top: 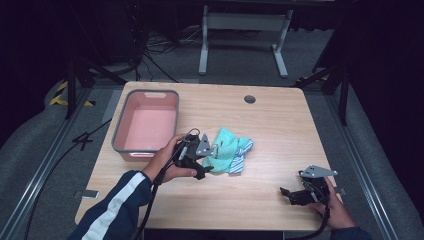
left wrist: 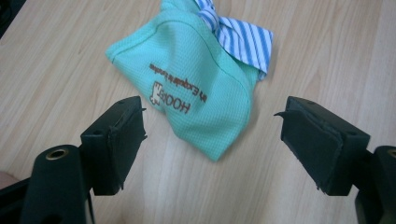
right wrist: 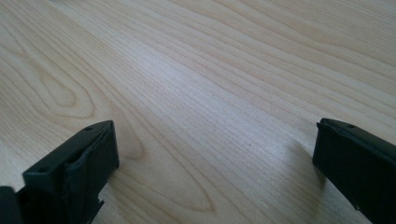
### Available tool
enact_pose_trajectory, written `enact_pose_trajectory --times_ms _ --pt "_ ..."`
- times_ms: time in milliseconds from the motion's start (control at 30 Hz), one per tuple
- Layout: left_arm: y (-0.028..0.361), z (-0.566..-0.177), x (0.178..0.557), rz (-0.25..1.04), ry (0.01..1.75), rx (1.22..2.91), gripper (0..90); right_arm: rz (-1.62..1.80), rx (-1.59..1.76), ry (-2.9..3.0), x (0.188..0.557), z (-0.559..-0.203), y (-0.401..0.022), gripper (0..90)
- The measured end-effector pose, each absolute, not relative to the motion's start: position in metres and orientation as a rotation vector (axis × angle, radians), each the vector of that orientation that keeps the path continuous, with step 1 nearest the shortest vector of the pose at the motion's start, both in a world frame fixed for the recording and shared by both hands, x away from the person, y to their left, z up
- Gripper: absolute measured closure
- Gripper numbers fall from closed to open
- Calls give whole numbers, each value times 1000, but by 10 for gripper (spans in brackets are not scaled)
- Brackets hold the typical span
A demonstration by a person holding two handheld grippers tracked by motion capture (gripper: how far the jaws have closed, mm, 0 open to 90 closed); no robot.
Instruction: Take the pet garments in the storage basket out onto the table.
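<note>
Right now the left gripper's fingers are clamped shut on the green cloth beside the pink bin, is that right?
Not quite. The left gripper has its fingers spread wide open, with the green cloth lying on the table ahead of them, untouched, as the left gripper view shows. The cloth does lie beside the pink bin.

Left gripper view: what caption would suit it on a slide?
Open left gripper poised over a mint-green cloth with a blue-striped bow on the wooden table.
</note>
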State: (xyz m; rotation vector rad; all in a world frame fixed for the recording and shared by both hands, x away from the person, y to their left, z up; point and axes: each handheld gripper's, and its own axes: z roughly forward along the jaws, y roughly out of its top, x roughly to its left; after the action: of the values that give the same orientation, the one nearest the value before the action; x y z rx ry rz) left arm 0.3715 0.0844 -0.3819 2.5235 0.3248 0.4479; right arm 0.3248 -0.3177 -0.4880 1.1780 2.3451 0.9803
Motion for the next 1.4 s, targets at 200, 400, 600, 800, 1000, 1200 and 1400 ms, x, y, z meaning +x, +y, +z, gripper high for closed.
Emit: enact_pose_trajectory --times_ms 200,400,600,800,1000,1200,1400 --pt "97 -388 360 454 314 2552 223 980 1178 2345 325 -488 -318 5" --pt "110 -396 350 468 327 2574 220 981 1178 2345 325 -488 -318 5" --pt "126 -413 341 458 366 2579 205 981 1179 2345 325 -488 -318 4" --pt "139 -425 335 471 370 2615 204 981 1178 2345 325 -488 -318 5" --pt "160 -436 330 486 395 2636 198 980 1179 2345 325 -488 -318 5" --pt "181 -445 329 481 452 2620 174 981 1178 2345 325 -488 -318 5" --pt "202 -450 329 470 514 2587 173 980 1179 2345 325 -488 -318 5"
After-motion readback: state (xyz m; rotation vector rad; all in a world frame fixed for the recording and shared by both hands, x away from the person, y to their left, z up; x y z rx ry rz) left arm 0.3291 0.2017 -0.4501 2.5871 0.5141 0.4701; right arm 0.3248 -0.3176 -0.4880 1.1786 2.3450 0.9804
